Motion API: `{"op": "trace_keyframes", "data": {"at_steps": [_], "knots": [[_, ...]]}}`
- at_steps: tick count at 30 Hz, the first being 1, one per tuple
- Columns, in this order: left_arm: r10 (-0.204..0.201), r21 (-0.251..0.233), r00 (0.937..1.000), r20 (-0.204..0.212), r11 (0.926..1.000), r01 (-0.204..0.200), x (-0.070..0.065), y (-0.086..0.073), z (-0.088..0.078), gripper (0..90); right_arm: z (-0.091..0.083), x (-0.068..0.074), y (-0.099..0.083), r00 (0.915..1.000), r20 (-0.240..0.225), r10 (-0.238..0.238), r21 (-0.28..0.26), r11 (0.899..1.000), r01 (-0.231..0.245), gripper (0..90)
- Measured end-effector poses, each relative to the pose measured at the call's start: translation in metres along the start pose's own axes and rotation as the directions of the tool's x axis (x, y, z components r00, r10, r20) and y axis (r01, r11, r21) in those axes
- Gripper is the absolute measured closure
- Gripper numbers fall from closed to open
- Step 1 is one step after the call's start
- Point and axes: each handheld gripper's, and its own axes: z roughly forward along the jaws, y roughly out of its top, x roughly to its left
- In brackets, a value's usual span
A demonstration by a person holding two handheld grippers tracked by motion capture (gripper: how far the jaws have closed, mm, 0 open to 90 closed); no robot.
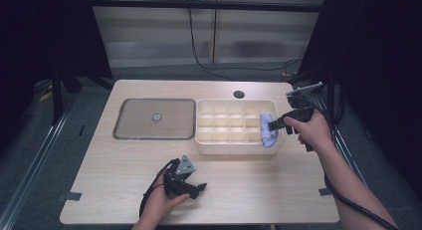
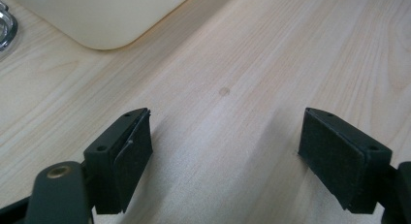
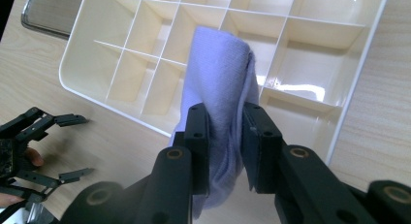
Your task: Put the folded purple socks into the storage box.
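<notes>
The table (image 1: 124, 190) carried three items across its far half. At the left lay a flat grey tray (image 1: 154, 119) with a small round knob at its centre, its right edge just beside the cream divided box (image 1: 239, 149). Bare wood ran along the left margin of the table and across the whole near strip.

On that near strip, left of centre, the left gripper (image 1: 199, 188) rested low over the wood, well apart from the box's front wall. In the left gripper view its jaws stood wide apart with nothing between them, bare tabletop ahead and a rounded box corner (image 2: 104, 37) at the upper left.

Further right, the box's grid of compartments stood empty apart from its right end column. There the rolled lilac cloth (image 1: 268, 130) hung over the near right compartments, its lower end close to the front rim. The right gripper (image 1: 267, 125) came in over the box's right wall, jaws clamped on the cloth (image 3: 220, 88) at mid-length, pads pressed against both sides. A narrow strip of table remained between the box's right wall and the table edge.
</notes>
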Motion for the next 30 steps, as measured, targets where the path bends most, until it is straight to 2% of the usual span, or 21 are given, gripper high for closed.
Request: {"op": "trace_keyframes", "data": {"at_steps": [7, 11, 12, 24, 30], "knots": [[0.000, 0.001, 1.0000, 0.000, 1.0000, 0.000, 0.000, 0.000, 0.000, 18.9, 0.005, -0.003, 0.005, 0.9999, 0.010, 0.002, 0.009, 1.000, -0.002, 74.4], [0.000, 0.001, 1.0000, 0.000, 1.0000, 0.000, 0.000, 0.000, 0.000, 18.9, 0.007, -0.006, 0.007, 0.9995, 0.031, -0.005, 0.012, 1.000, 0.004, 74.4], [0.000, 0.001, 1.0000, 0.000, 1.0000, 0.000, 0.000, 0.000, 0.000, 18.9, 0.007, -0.006, 0.007, 0.9994, 0.033, 0.006, 0.018, 1.000, -0.006, 74.4], [0.000, 0.001, 1.0000, 0.001, 1.0000, 0.000, 0.000, 0.000, 0.000, 18.8, 0.018, -0.012, 0.013, 0.9958, 0.089, -0.019, 0.043, 0.999, 0.015, 74.4], [-0.001, 0.000, 1.0000, 0.001, 1.0000, 0.001, 0.000, 0.000, 0.000, 18.8, 0.021, -0.019, 0.015, 0.9947, 0.103, 0.002, 0.049, 0.999, -0.007, 74.4]]}}
